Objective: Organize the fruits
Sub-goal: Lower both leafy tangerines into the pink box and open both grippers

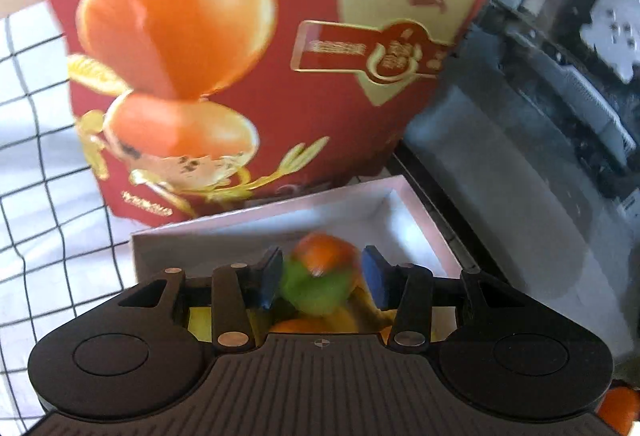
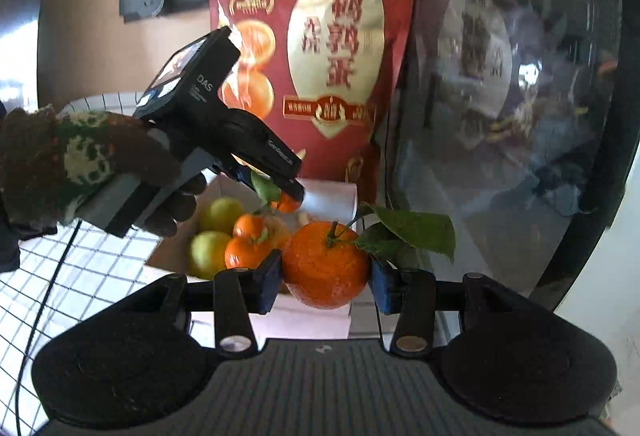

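1. Left gripper (image 1: 320, 282), over the white box (image 1: 420, 207): its jaws sit either side of a small leafy tangerine (image 1: 322, 256); motion blur hides whether they actually clamp it. It should release low, over a free spot.
2. Right gripper (image 2: 325, 278): its pads close on a large leafy orange (image 2: 325, 264), held near the box (image 2: 332, 197); it is best kept back until the left withdraws.
3. Only the right view shows the green fruits (image 2: 208, 254) and tangerines (image 2: 248, 248) already in the box, and the gloved left hand (image 2: 80, 159); the left view shows bare box floor.
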The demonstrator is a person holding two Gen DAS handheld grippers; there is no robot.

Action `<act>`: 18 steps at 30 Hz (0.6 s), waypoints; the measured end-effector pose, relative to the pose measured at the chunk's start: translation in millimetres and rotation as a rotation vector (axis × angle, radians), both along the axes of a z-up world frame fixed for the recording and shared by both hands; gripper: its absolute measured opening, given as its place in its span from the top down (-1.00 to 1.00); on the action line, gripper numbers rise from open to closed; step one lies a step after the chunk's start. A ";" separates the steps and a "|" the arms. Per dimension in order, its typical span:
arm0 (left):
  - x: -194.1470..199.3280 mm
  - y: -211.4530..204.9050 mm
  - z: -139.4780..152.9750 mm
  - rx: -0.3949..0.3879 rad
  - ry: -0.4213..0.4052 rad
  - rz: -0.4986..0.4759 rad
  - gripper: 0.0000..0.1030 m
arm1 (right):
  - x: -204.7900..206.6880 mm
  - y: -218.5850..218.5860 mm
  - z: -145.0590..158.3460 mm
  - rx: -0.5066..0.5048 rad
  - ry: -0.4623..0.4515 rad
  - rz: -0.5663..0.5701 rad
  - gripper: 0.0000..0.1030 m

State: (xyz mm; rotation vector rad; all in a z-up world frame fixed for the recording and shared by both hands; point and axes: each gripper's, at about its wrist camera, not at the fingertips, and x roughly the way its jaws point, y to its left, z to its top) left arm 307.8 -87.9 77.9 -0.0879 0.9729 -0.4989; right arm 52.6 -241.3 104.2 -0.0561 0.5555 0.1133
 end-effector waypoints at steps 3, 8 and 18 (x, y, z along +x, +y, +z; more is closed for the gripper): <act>-15.7 28.1 19.2 -0.106 -0.057 0.053 0.05 | 3.7 -2.9 -5.7 0.005 0.020 -0.006 0.13; -79.5 86.4 43.2 -0.244 -0.177 0.183 0.05 | 29.3 -5.0 -12.2 0.041 0.041 -0.003 0.13; -192.7 124.5 7.6 -0.069 -0.162 0.248 0.05 | 149.5 16.1 -24.8 0.044 0.062 0.022 0.12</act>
